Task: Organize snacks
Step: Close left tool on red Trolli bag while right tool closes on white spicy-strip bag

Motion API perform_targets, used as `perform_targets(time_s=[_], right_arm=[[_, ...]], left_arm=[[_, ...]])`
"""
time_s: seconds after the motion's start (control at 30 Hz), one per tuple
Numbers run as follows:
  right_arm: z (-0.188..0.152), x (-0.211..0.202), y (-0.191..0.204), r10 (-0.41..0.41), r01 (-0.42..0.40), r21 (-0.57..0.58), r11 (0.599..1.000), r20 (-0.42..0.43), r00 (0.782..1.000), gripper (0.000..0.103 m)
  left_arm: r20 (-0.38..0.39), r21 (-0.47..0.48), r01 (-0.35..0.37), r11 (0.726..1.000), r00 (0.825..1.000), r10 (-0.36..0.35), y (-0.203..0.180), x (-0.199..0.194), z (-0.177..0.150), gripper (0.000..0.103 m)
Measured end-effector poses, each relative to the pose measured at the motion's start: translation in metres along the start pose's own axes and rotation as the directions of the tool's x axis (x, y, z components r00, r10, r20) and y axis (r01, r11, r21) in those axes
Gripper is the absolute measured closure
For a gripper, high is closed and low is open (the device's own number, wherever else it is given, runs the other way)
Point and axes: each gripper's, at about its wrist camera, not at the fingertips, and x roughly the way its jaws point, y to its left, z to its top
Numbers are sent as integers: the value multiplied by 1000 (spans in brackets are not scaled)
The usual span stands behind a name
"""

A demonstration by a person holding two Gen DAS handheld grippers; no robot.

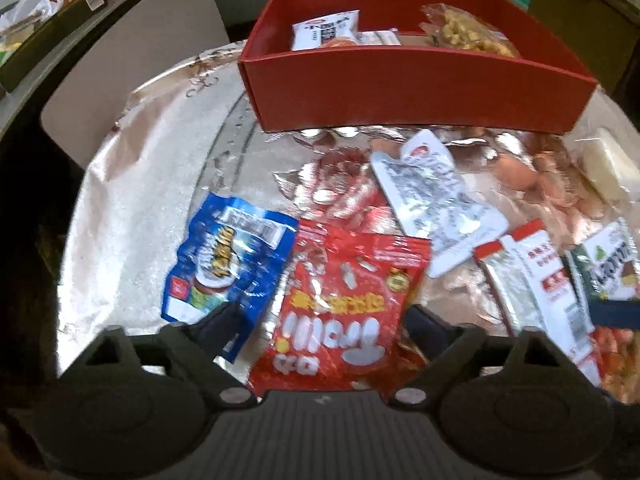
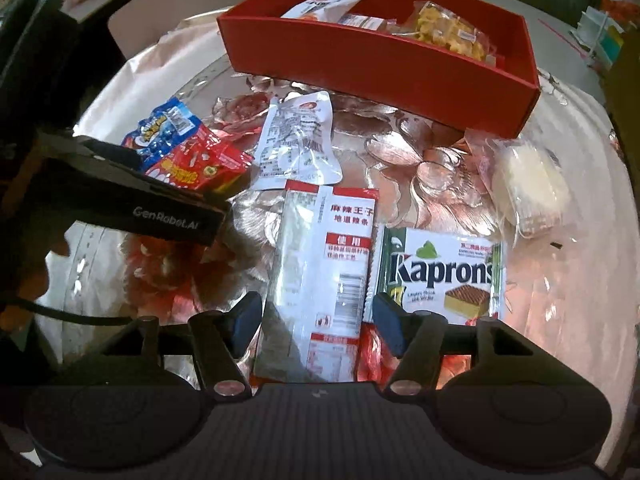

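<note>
A red box (image 1: 416,92) (image 2: 384,76) stands at the back with a few snack packs inside. My left gripper (image 1: 324,320) is open, its fingers either side of a red snack bag (image 1: 344,304) lying on the table; that bag also shows in the right wrist view (image 2: 196,168). A blue bag (image 1: 228,260) (image 2: 164,128) lies beside it. My right gripper (image 2: 316,320) is open around the near end of a silver and red spicy-strip pack (image 2: 324,272) (image 1: 536,280). A Kaprons wafer pack (image 2: 440,272) (image 1: 608,268) lies to its right.
A white and silver pouch (image 1: 436,200) (image 2: 300,144) lies mid-table. A clear-wrapped pale cake (image 2: 528,184) (image 1: 608,164) sits at the right. The round table has a shiny flowered cover (image 2: 400,152). The left gripper's body (image 2: 132,204) crosses the right view. Clutter and shelves surround the table.
</note>
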Motion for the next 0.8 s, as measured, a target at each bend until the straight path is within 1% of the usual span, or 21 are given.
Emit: perform_targets(time_s=[0.03,0.07,0.13,0.17,0.2,0.23,0.33,0.43,0.5,0.57,0.63,0.7,0.73,0.77,0.8], right_arm=[[1,1,0,2,-2,8,1000,6,1000,27],[2,2,0,8,-8,17,1000,8,1000,25],[5,6,2,26,-27,29,999,6,1000,12],[6,8,3,33,-33,33,999,5,999,9],[7,10,4,48,-48,37,998,3,999,1],[7,13,5,55,-55,42,998,3,998,0],[10,17,9,33,-33,43,999,8,999,0],[10,22,9,39,-39,60,997,9,999,0],[8,24,11,26,-27,52,998,16,1000,0],[6,26,18,-4,4,2,1000,12,1000,0],[4,31,30,-54,54,-77,996,-2,999,0],[5,33,36,-80,77,-117,990,-21,997,0],[7,32,33,-71,68,-104,992,-25,997,0],[7,30,29,-59,57,-85,995,-21,998,1],[8,27,26,-56,55,-73,996,-18,998,6]], left_arm=[[-4,-9,33,999,999,-33,1,-2,-1,42],[-16,-35,68,997,998,-68,4,-3,-2,46],[-29,-61,90,994,995,-91,8,-6,-5,48],[-35,-68,92,993,995,-94,10,-7,-8,48],[-37,-69,92,993,995,-95,11,-8,-10,48],[-40,-69,94,993,995,-97,11,-9,-11,49],[-48,-78,101,992,993,-105,15,-11,-15,49],[-50,-91,101,991,993,-106,20,-11,-15,49],[-53,-89,105,991,993,-109,19,-9,-14,49],[-54,-77,99,992,993,-103,17,-8,-14,45],[-51,-62,91,994,994,-95,14,-7,-15,43],[-44,-42,80,996,996,-82,12,-6,-15,41],[-43,-39,77,996,996,-79,11,-5,-15,38],[-44,-43,79,996,996,-81,13,-4,-15,32],[-49,-46,93,995,994,-96,13,-2,-14,27]])
